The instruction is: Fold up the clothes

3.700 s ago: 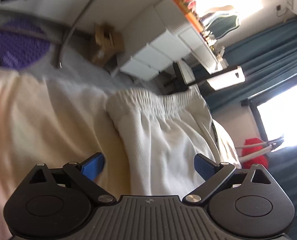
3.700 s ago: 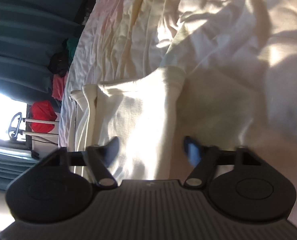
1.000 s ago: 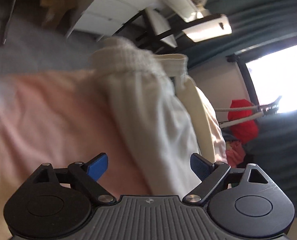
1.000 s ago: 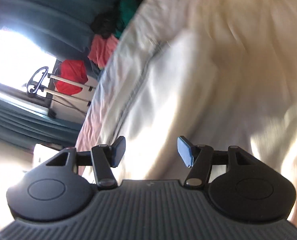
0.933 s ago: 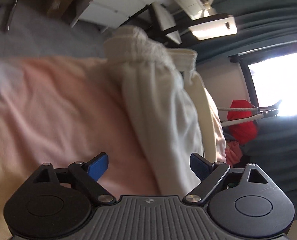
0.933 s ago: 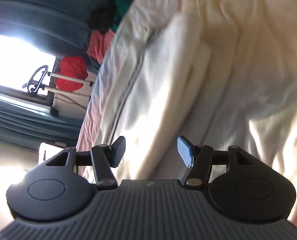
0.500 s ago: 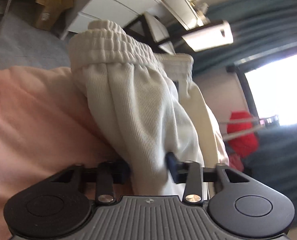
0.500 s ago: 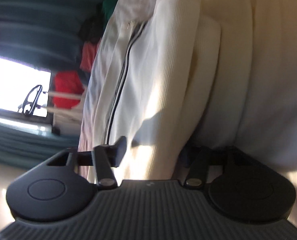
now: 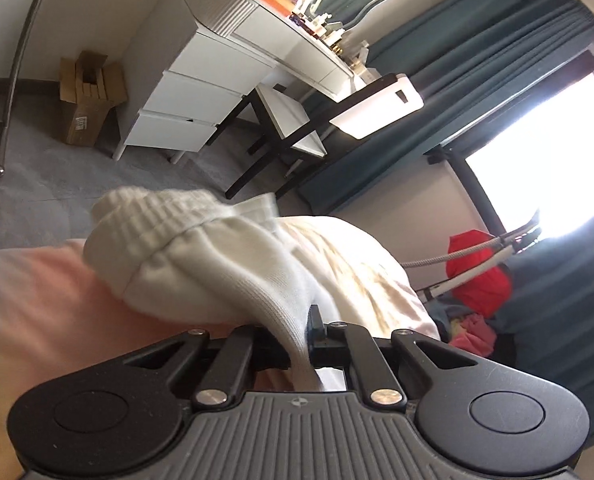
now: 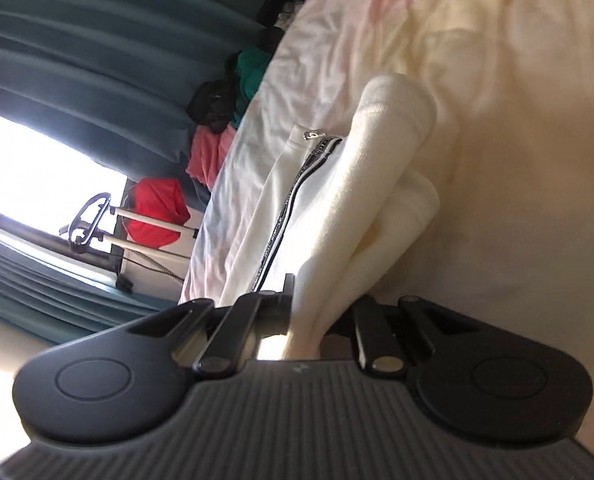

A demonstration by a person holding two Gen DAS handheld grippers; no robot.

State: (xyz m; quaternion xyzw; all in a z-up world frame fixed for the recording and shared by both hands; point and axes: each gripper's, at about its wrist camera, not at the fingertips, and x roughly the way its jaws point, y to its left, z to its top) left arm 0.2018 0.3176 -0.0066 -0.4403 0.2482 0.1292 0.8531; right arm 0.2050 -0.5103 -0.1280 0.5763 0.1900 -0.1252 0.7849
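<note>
A white ribbed pair of trousers with an elastic waistband (image 9: 185, 256) lies on a bed with a pale pink and cream sheet (image 9: 37, 300). My left gripper (image 9: 297, 344) is shut on a fold of the cloth just below the waistband. In the right wrist view the trouser legs (image 10: 377, 184) are folded lengthwise in layers. My right gripper (image 10: 317, 316) is shut on those layers. A second white garment with a black striped trim (image 10: 297, 192) lies under them on the sheet (image 10: 517, 120).
A white dresser with drawers (image 9: 201, 80), a black-legged stool (image 9: 289, 124) and a cardboard box (image 9: 85, 108) stand on the grey floor beyond the bed. Teal curtains (image 10: 77, 60), a bright window and a red bag on a trolley (image 10: 157, 212) are by the bed's edge.
Both grippers moved in on the trousers and shut on them. The left gripper has lifted the waistband end, so the room beyond now shows above it.
</note>
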